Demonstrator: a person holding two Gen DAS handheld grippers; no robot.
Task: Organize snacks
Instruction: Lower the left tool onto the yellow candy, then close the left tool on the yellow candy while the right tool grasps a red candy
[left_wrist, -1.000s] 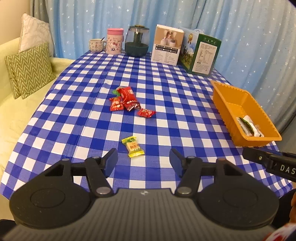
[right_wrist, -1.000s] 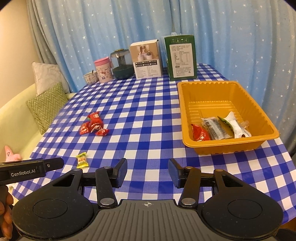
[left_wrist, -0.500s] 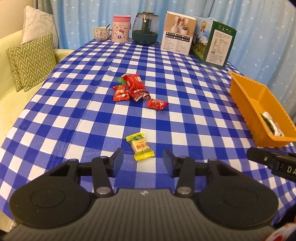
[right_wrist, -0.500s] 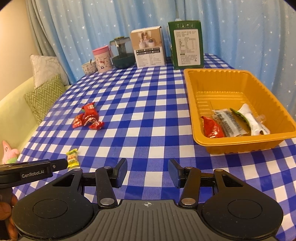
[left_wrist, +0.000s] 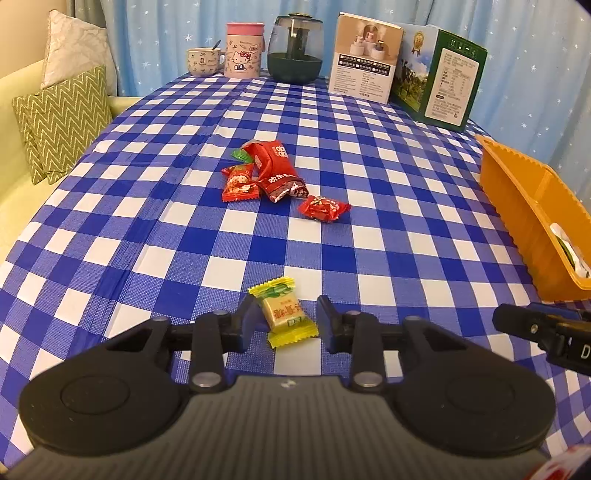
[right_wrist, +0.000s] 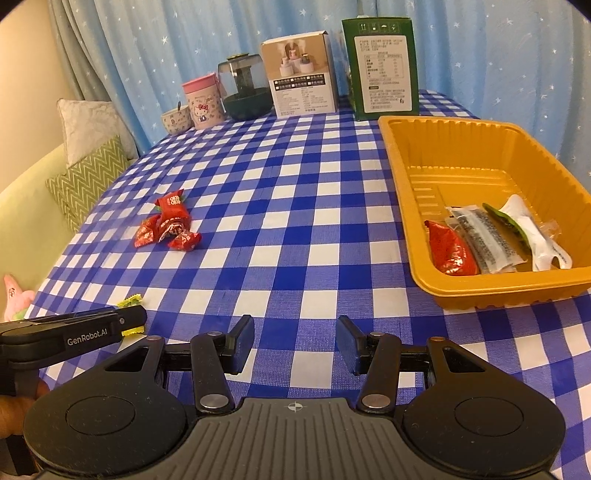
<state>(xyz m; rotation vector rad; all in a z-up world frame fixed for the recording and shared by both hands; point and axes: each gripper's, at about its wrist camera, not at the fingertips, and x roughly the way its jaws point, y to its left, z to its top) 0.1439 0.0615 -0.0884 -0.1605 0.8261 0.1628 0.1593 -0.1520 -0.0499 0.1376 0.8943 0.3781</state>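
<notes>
A yellow wrapped candy (left_wrist: 283, 312) lies on the blue checked tablecloth between the open fingers of my left gripper (left_wrist: 285, 320), not pinched. A cluster of red snack packets (left_wrist: 264, 173) and a single red candy (left_wrist: 323, 208) lie further out. The orange tray (right_wrist: 476, 147) at the right holds a red packet (right_wrist: 451, 248), a clear dark packet (right_wrist: 484, 240) and a white-green packet (right_wrist: 532, 232). My right gripper (right_wrist: 295, 345) is open and empty, low over the table near its front edge. In the right wrist view the candy (right_wrist: 129, 301) is mostly hidden behind the left gripper.
At the table's back stand a small cup (left_wrist: 203, 61), a pink Hello Kitty mug (left_wrist: 243, 50), a dark glass jar (left_wrist: 294, 48), a white box (left_wrist: 367, 57) and a green box (left_wrist: 443, 77). A sofa with cushions (left_wrist: 62, 118) lies left.
My left gripper has moved forward and down, so the yellow candy now sits between its fingers. The right gripper has edged forward a little and stays open.
</notes>
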